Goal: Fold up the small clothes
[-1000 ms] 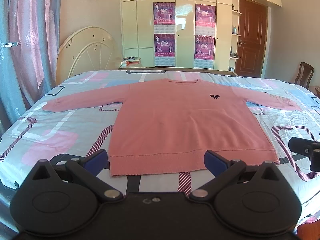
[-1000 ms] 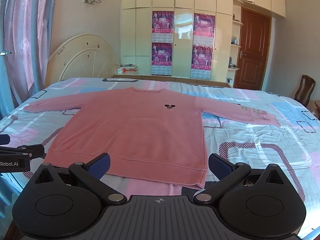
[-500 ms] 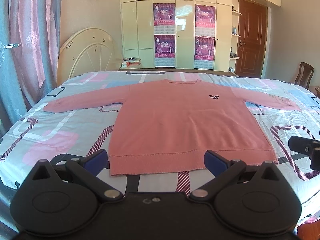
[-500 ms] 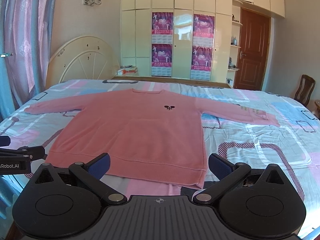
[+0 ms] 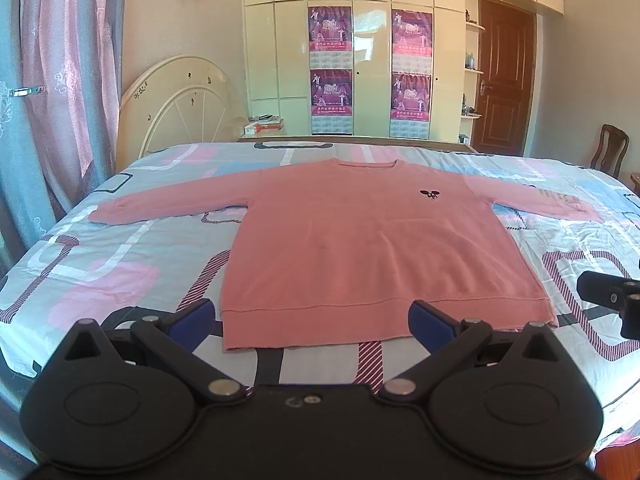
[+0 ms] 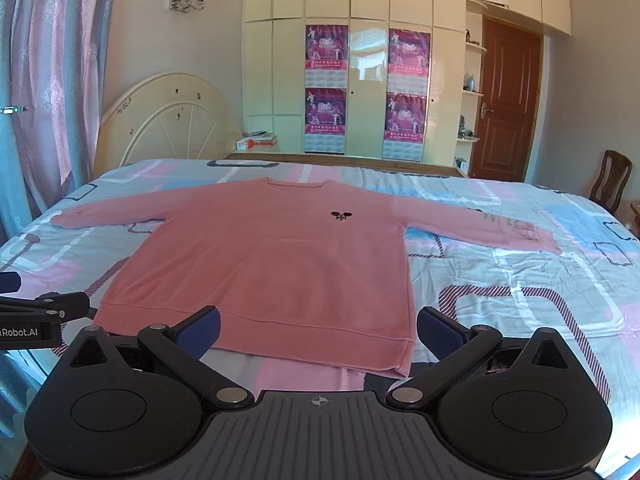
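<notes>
A pink long-sleeved sweater (image 5: 360, 248) lies flat and face up on the bed, sleeves spread out to both sides, hem toward me; it also shows in the right wrist view (image 6: 272, 264). A small dark emblem (image 5: 430, 193) sits on its chest. My left gripper (image 5: 314, 318) is open and empty, hovering just in front of the hem. My right gripper (image 6: 318, 330) is open and empty, in front of the hem's right part. Each gripper shows at the edge of the other's view.
The bed has a patterned sheet (image 5: 100, 264) in pink, blue and white. A cream headboard (image 5: 176, 108) leans at the back left, curtains (image 5: 52, 80) hang on the left, a wardrobe (image 5: 372, 60) and a brown door (image 5: 504, 76) stand behind, a chair (image 6: 610, 178) stands at the right.
Both views shift very slightly; the right gripper has risen or tilted a little. The sweater has not moved and both grippers stay open.
</notes>
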